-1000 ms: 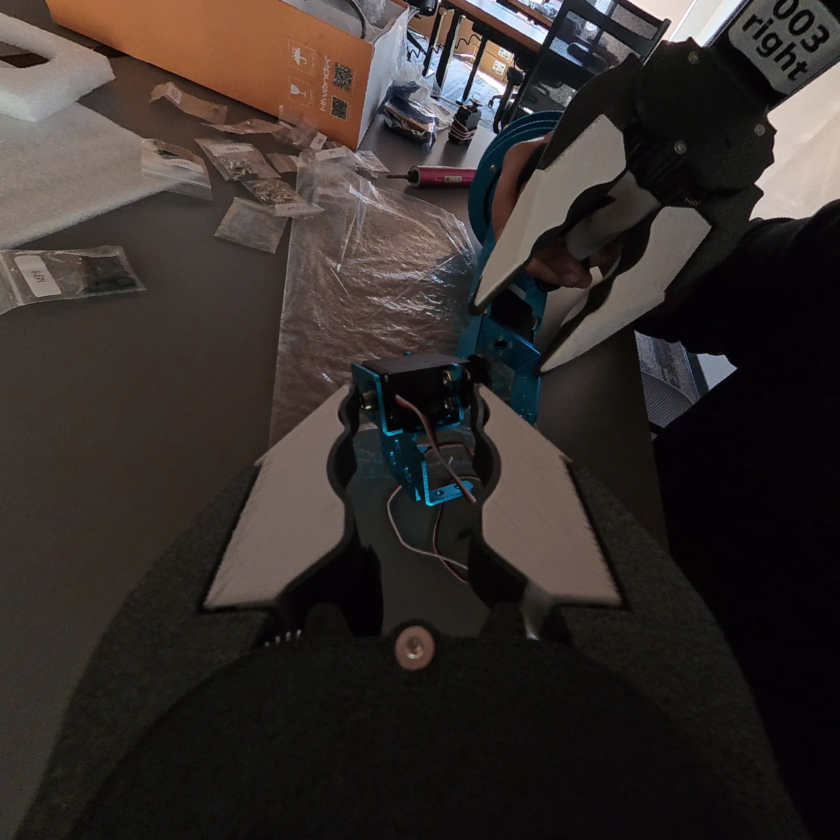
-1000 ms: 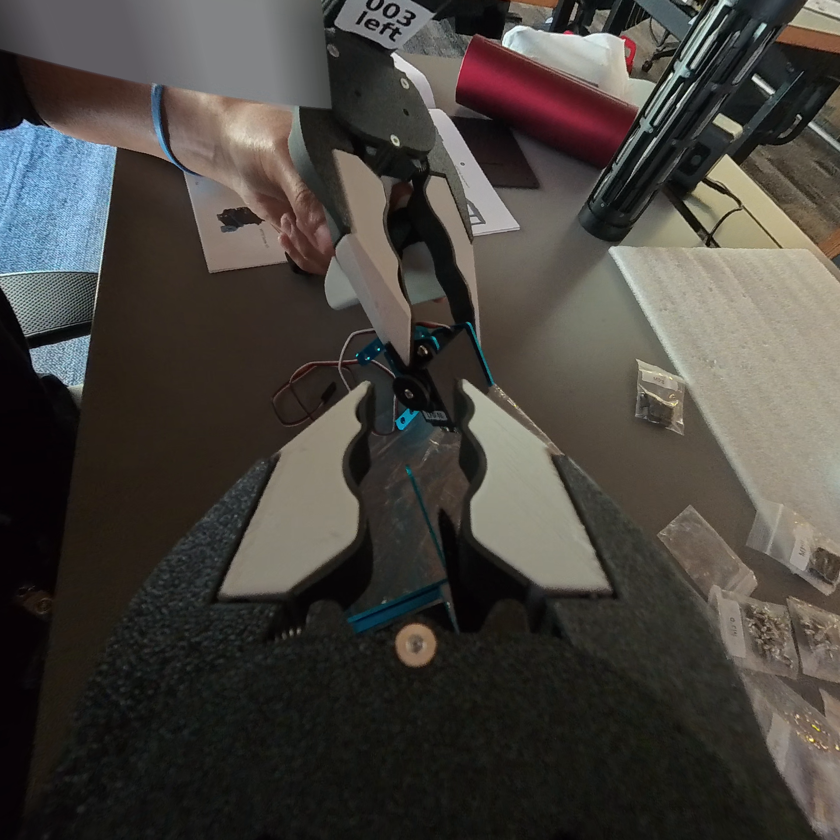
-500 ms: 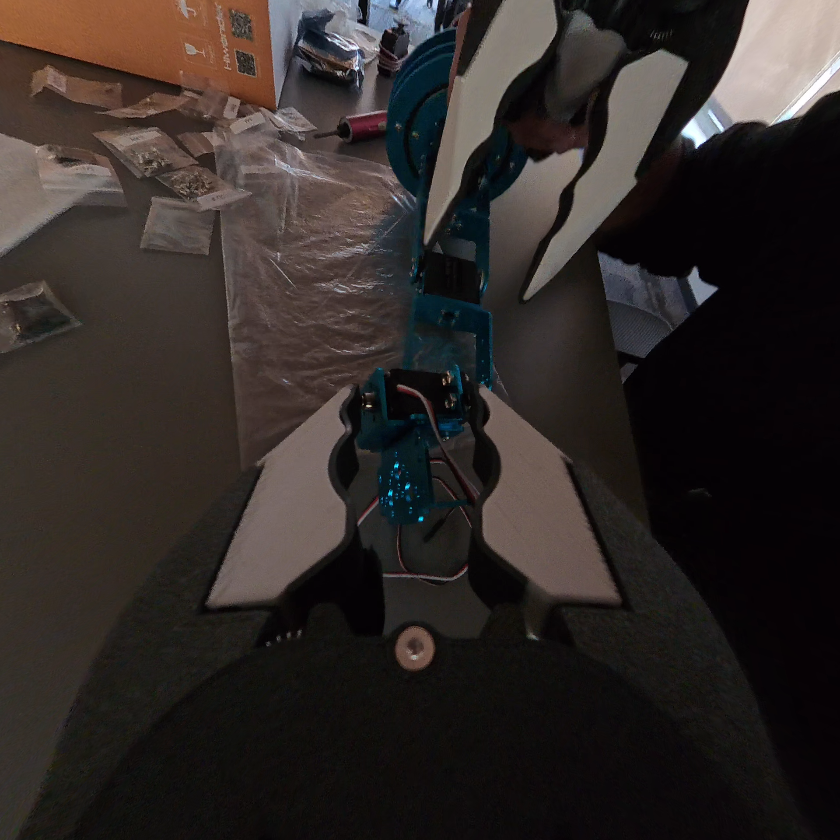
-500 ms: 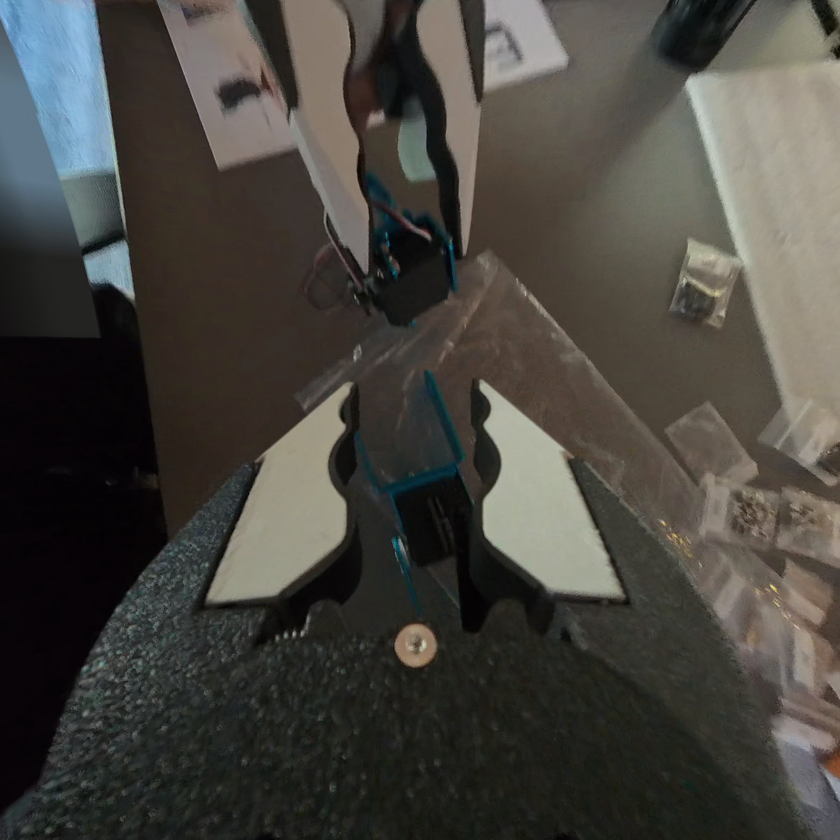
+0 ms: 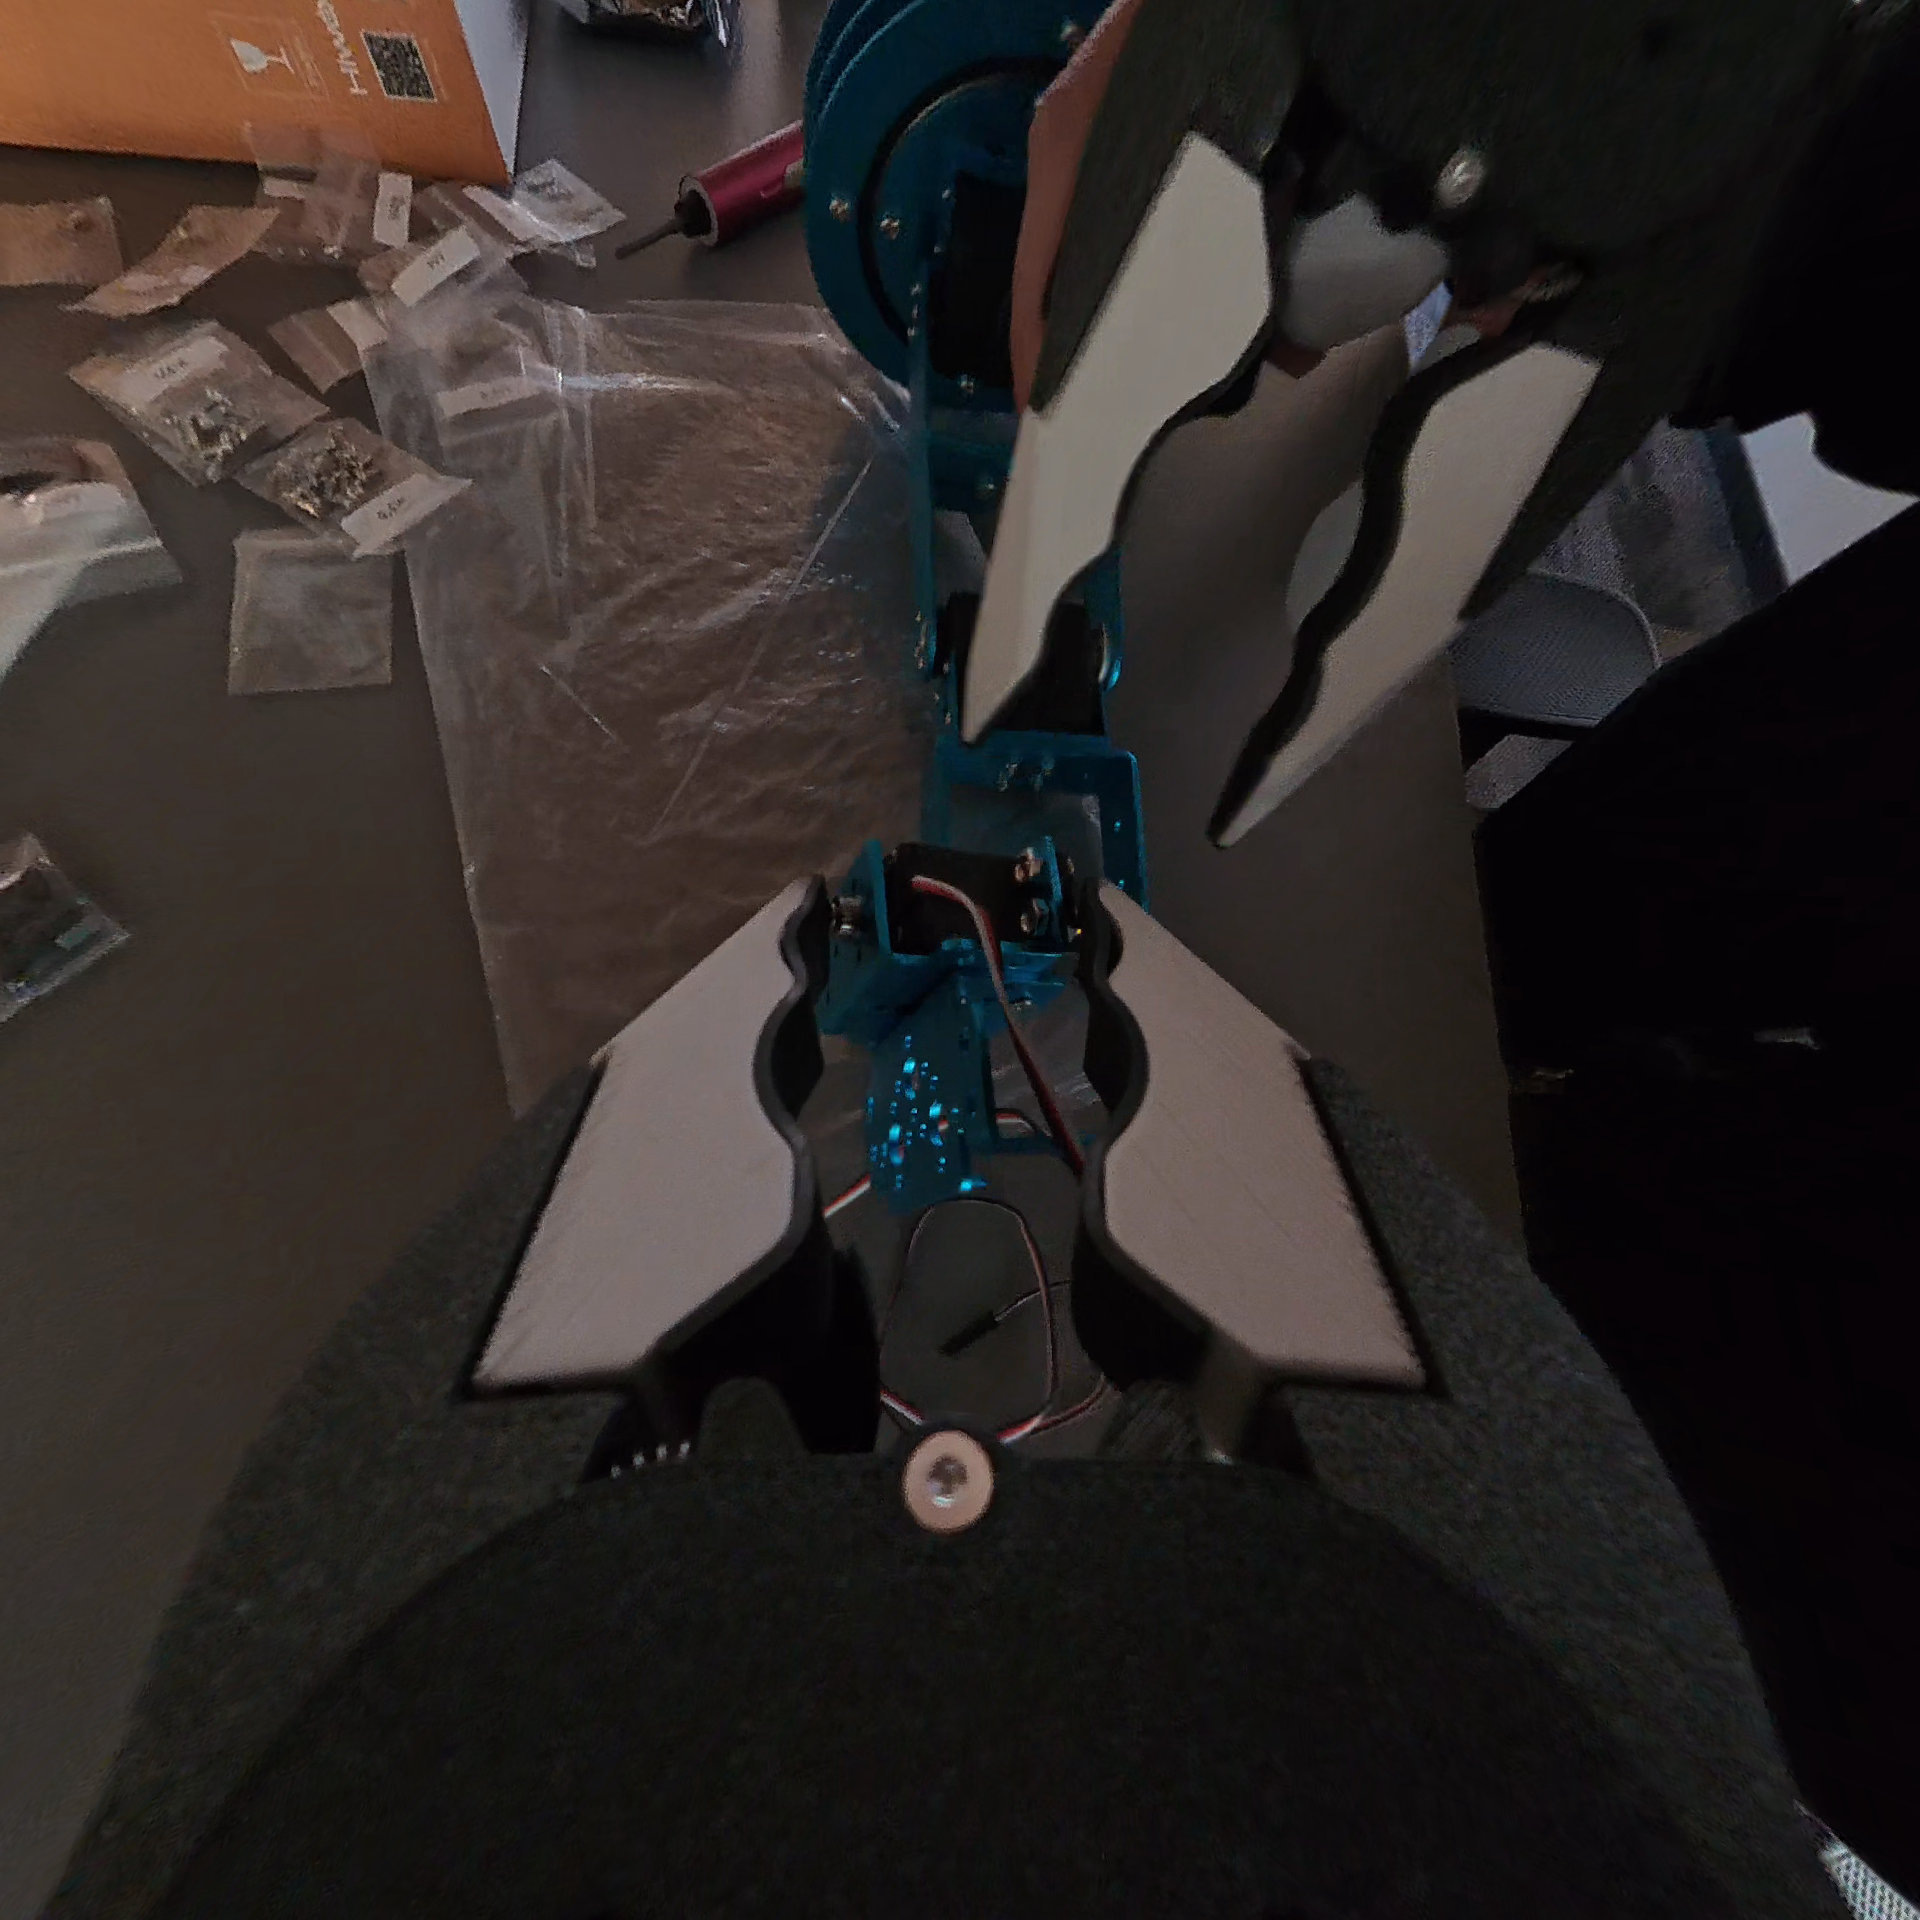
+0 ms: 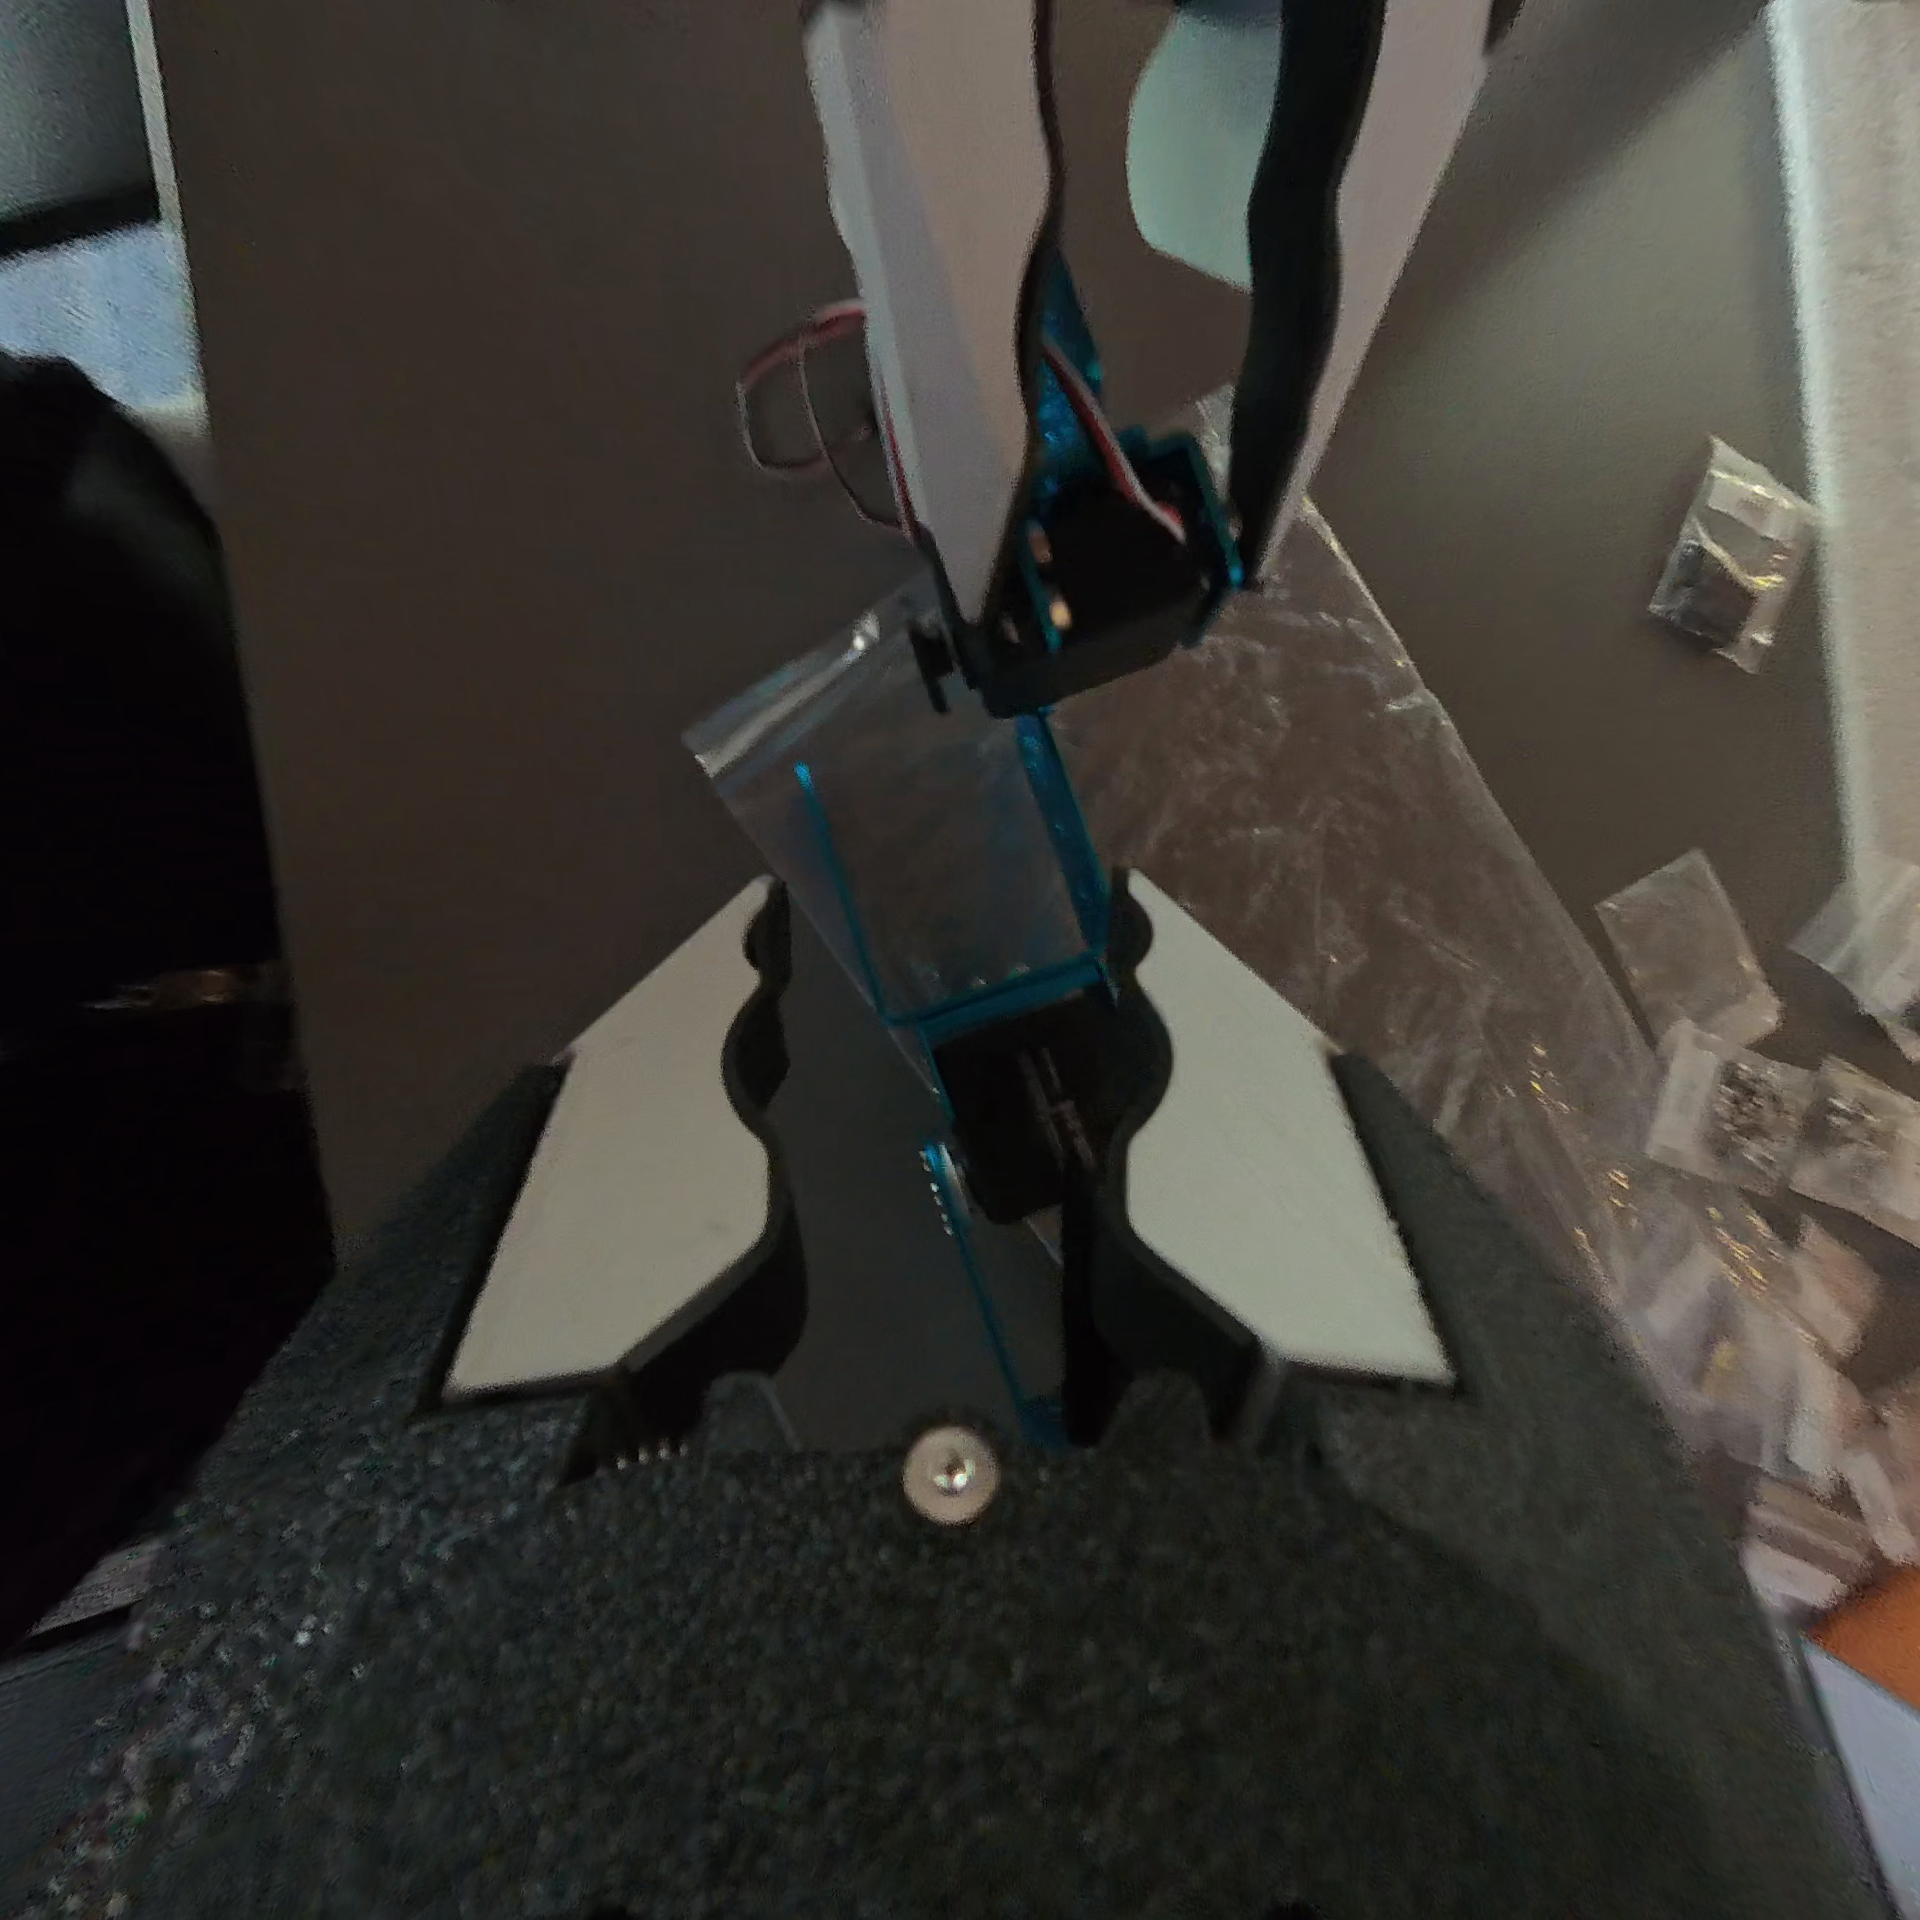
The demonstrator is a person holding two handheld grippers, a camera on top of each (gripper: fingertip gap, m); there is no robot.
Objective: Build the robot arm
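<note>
A blue metal robot arm kit (image 5: pixel 1029 769) with black servos stretches across the dark table to its round blue base (image 5: pixel 883 177). My left gripper (image 5: pixel 956 904) is shut on the arm's end servo in its blue bracket (image 5: pixel 951 914); red, white and dark wires trail from it. My right gripper (image 6: pixel 951 894) is open, its fingers astride a blue U-bracket (image 6: pixel 831 894) and a black servo (image 6: pixel 1029 1101) farther along the arm. The right gripper also shows in the left wrist view (image 5: pixel 1096 779). The left gripper shows in the right wrist view (image 6: pixel 1107 597).
A clear plastic bag (image 5: pixel 665 623) lies flat under the arm. Several small bags of screws (image 5: pixel 312 468) lie to the left, below an orange cardboard box (image 5: pixel 208 73). A red screwdriver (image 5: pixel 743 187) lies beside the base. White foam (image 6: pixel 1860 416) lies at the right. My hands' fingertips stand some 6 cm from each other.
The right gripper has come closer and lower over the blue arm. Both views have tilted down towards the table. The left gripper keeps its hold on the end servo.
</note>
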